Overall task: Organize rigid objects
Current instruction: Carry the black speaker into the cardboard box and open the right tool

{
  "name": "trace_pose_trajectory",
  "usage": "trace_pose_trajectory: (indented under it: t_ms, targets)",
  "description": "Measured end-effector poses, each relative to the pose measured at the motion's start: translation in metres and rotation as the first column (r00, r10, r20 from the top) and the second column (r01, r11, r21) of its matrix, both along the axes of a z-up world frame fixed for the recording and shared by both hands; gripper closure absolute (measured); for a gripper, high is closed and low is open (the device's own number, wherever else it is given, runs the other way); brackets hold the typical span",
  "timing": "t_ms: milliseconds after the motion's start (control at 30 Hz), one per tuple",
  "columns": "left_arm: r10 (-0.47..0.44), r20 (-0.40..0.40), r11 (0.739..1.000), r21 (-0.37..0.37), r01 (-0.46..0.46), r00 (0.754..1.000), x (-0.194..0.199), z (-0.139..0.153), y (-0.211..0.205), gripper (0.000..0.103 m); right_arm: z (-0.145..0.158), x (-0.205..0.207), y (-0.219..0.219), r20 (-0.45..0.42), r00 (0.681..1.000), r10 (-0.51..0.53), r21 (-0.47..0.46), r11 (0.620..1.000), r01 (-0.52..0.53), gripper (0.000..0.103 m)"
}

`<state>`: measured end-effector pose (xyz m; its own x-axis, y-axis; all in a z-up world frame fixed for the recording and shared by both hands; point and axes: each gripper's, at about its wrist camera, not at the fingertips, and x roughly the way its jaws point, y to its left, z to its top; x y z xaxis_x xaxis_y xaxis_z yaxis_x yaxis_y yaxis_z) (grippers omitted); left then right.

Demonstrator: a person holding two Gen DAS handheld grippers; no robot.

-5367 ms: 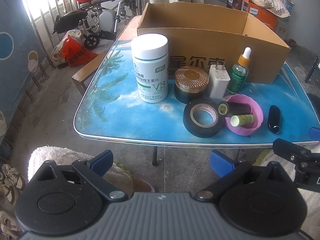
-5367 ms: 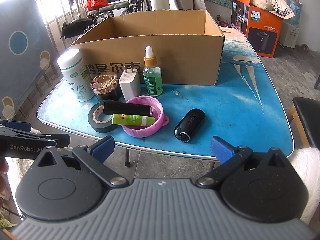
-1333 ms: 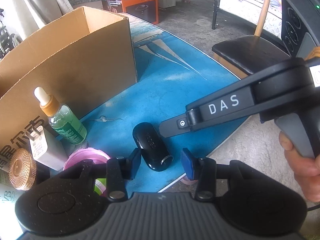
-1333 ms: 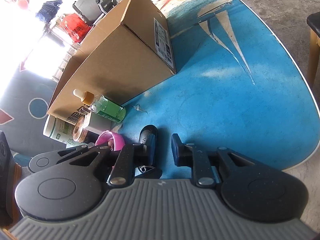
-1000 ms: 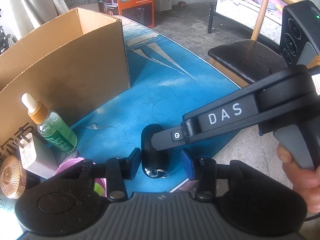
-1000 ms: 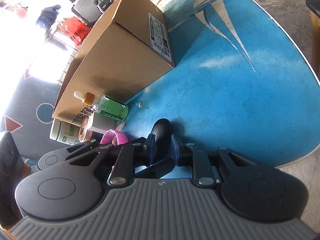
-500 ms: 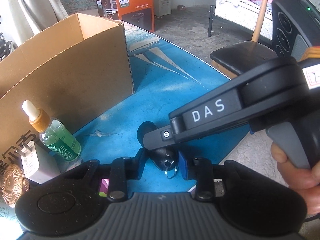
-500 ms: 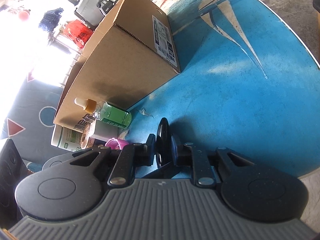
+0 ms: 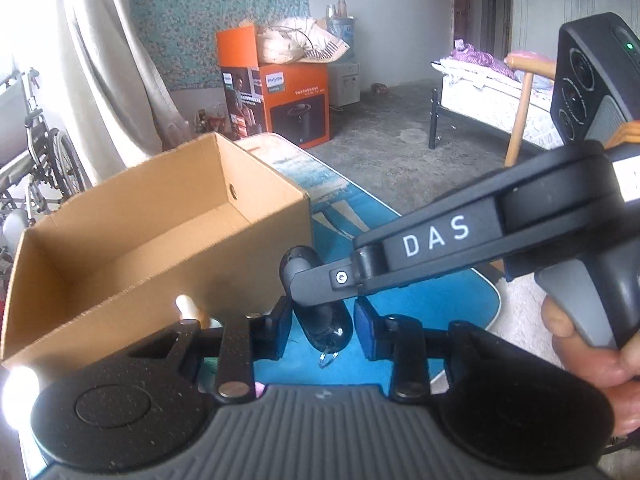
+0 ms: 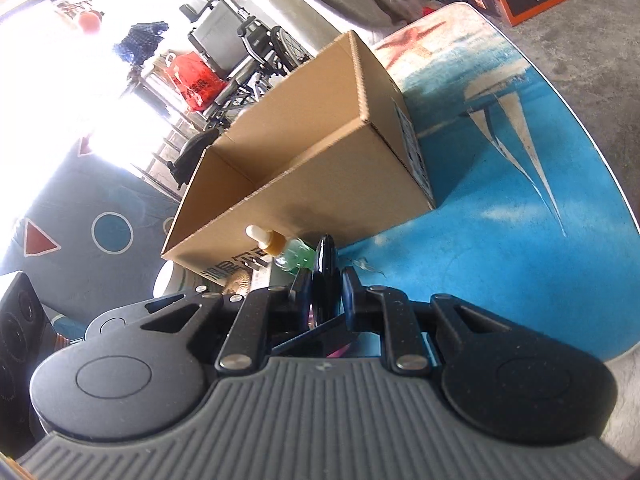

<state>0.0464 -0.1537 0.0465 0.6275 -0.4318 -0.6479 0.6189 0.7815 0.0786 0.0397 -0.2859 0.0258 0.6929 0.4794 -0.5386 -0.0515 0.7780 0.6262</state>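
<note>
Two grippers work on one item: a glossy black oval key fob with a small metal ring at its near end. The right gripper is clamped on the fob's thin faces, blue pads pressed flat against both sides, fob edge-on and sticking up past the fingertips in the right wrist view. In the left wrist view that same gripper's black arm marked "DAS" crosses from the right and covers the fob's middle; the person's hand wraps the grey handle at the right edge. The left gripper has its blue pads either side of the fob's lower half, with a sliver of gap showing on each side, so I read them as slightly apart and not pressing; its jaws have just been closing, with the fob between them. The fob is held clear of the blue table with a printed beach and sailboat scene, in front of the near right corner of the open brown cardboard box, whose visible interior looks bare. A green glass dropper bottle with amber collar and white bulb stands against the box's front wall just left of the fob; only its white bulb shows in the left wrist view. Behind it, a white container and a bronze-coloured lid are partly hidden by the gripper. Beyond the table there is an orange appliance carton on the floor.
</note>
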Motion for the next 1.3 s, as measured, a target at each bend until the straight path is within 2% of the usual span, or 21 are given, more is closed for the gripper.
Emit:
trace_pose_trajectory:
  t_ms: [100,200,333,433,600,700,800,1000,1133,1300]
  targets:
    - [0.078,0.065,0.997,-0.026,-0.076,0.995,0.008,0.031,0.024,0.068,0.039,0.021,0.021,0.09,0.993,0.077,-0.002,0.997,-0.077,0.088]
    - [0.155,0.084,0.988,-0.038,-0.152,0.984,0.03,0.052,0.048,0.067,0.064,0.059,0.042,0.115,0.98,0.161,0.028,0.986,-0.165,0.088]
    - [0.228,0.036,0.974,-0.016,-0.228,0.973,0.082,0.065,0.075,0.066,0.084,0.125,0.075,0.07,0.964,0.255,0.057,0.964,-0.26,0.088]
    - [0.266,-0.046,0.964,0.006,-0.266,0.963,0.127,0.059,0.099,0.065,0.084,0.18,0.1,-0.034,0.955,0.296,0.102,0.951,-0.292,0.088]
    - [0.317,-0.112,0.947,0.086,-0.309,0.942,0.186,0.035,0.123,0.061,0.053,0.257,0.13,-0.217,0.927,0.305,0.182,0.946,-0.268,0.088]
    - [0.345,-0.119,0.935,0.136,-0.329,0.931,0.211,0.02,0.127,0.061,0.029,0.288,0.141,-0.285,0.913,0.292,0.217,0.947,-0.235,0.088]
    - [0.367,-0.143,0.926,0.149,-0.347,0.919,0.225,0.01,0.131,0.061,0.01,0.307,0.146,-0.335,0.901,0.276,0.235,0.951,-0.203,0.088]
    - [0.392,-0.146,0.917,0.141,-0.373,0.908,0.23,0.007,0.141,0.06,-0.04,0.342,0.16,-0.424,0.878,0.223,0.206,0.967,-0.147,0.088]
    - [0.401,-0.152,0.914,0.135,-0.383,0.903,0.231,0.006,0.146,0.06,-0.064,0.354,0.171,-0.454,0.864,0.219,0.19,0.971,-0.146,0.085]
    - [0.405,-0.157,0.913,0.108,-0.392,0.901,0.228,0.01,0.152,0.06,-0.073,0.354,0.177,-0.466,0.859,0.215,0.174,0.973,-0.149,0.081]
